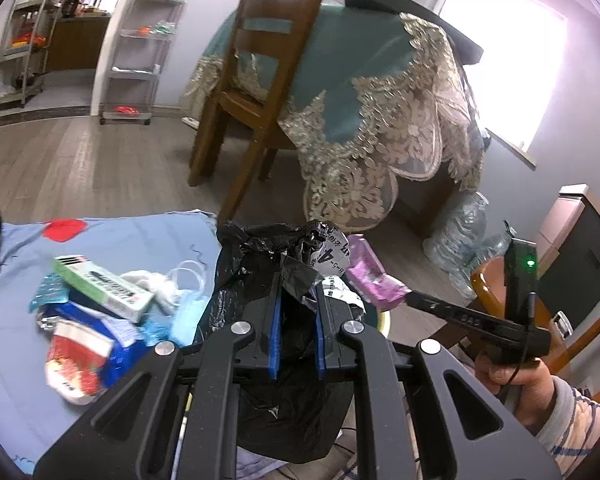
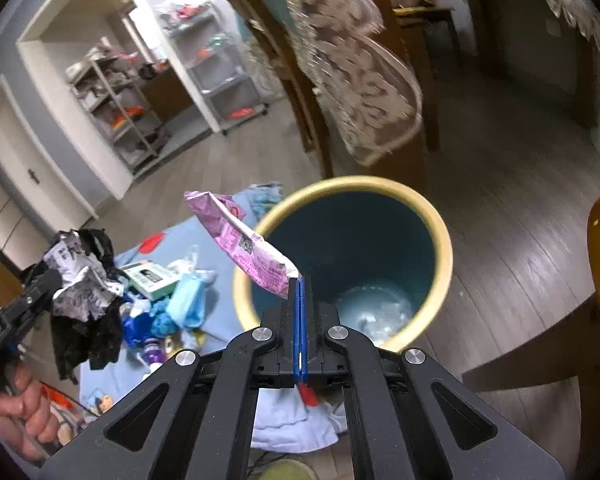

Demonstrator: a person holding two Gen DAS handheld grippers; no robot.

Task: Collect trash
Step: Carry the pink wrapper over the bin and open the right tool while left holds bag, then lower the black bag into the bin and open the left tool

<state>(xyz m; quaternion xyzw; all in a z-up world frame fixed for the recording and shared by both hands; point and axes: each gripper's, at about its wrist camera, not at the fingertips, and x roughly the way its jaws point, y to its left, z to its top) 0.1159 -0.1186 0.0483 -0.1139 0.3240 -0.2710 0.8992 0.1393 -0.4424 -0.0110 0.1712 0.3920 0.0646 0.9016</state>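
Left gripper clamps one black bag; right gripper pinches one pink wrapper.

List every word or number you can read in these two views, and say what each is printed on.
"B-5-4", seen upside down: on the crumpled silver wrapper held with the black bag in the left gripper.
Pink packet in the right gripper: print too small to read.
Green box: print blurred, unreadable.

Pink wrapper between right gripper fingers, above bin
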